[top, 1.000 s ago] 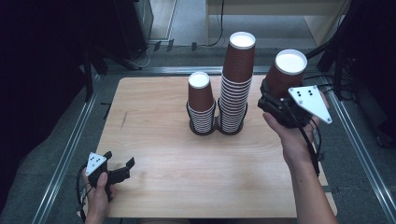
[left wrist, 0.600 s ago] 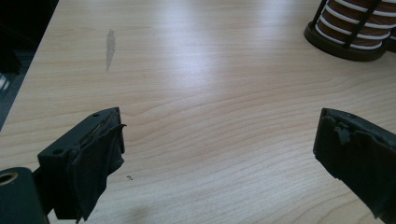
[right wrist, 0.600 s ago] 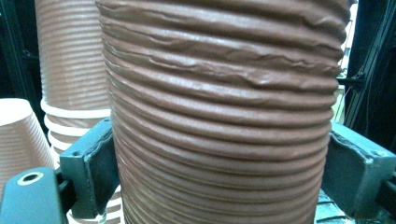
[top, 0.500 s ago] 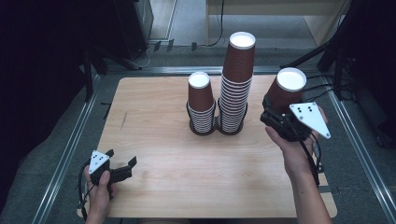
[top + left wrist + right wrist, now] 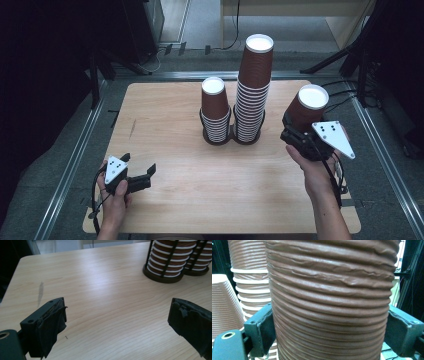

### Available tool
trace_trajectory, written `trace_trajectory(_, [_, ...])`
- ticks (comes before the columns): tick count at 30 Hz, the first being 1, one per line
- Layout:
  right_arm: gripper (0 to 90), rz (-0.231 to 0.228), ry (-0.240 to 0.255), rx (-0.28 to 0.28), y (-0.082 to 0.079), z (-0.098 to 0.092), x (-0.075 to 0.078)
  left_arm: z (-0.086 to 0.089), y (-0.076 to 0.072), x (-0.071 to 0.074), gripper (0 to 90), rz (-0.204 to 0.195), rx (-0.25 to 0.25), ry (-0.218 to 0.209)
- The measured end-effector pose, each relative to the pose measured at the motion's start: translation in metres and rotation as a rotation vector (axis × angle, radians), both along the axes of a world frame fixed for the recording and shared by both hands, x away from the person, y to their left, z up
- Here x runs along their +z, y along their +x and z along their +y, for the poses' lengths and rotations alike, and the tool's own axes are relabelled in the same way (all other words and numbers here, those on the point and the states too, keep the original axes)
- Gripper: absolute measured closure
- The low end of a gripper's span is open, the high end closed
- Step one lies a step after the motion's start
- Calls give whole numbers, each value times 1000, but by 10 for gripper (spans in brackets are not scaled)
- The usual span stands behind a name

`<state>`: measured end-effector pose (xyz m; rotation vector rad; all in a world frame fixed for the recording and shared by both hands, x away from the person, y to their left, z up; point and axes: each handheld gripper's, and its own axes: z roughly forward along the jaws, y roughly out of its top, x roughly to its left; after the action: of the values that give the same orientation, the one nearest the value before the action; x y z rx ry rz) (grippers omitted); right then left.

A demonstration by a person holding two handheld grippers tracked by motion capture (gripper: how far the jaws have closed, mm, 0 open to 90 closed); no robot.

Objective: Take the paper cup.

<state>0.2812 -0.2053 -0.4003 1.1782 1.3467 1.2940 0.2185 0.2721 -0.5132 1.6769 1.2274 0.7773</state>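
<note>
Since the earlier frame, the cup (image 5: 309, 106) has been lowered at right of frame, gripped upside down by the right gripper (image 5: 296, 136). At lower left, the left gripper (image 5: 140, 175) is held open and empty. Farther back, two stacks (image 5: 252, 95) are seen; setting down is judged left.

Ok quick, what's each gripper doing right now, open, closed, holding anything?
Left gripper: open, nothing between its jaws, low over the table.
Right gripper: shut on an upside-down brown paper cup, held to the right of the two cup stacks.
</note>
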Motion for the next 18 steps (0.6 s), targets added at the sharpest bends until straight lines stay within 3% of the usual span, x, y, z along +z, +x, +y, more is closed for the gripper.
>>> trace_trajectory(7, [114, 18, -12, 7, -2, -1, -10, -22, 10, 10, 22, -31, -43, -13])
trace_trajectory(9, [114, 21, -22, 9, -3, 0, -14, -28, 15, 14, 21, -35, -69, -23])
trace_trajectory(10, [114, 24, -28, 10, -4, 1, -17, -35, 19, 18, 21, -27, -106, -27])
trace_trajectory(15, [114, 26, -40, 14, -7, 3, -23, -46, 23, 24, 22, -48, -101, -16])
trace_trajectory(17, [114, 29, -54, 19, -7, 5, -26, -49, 23, 26, 107, -69, -101, -16])
trace_trajectory(18, [114, 31, -64, 23, -7, 5, -27, -53, 21, 29, 190, -90, -76, -10])
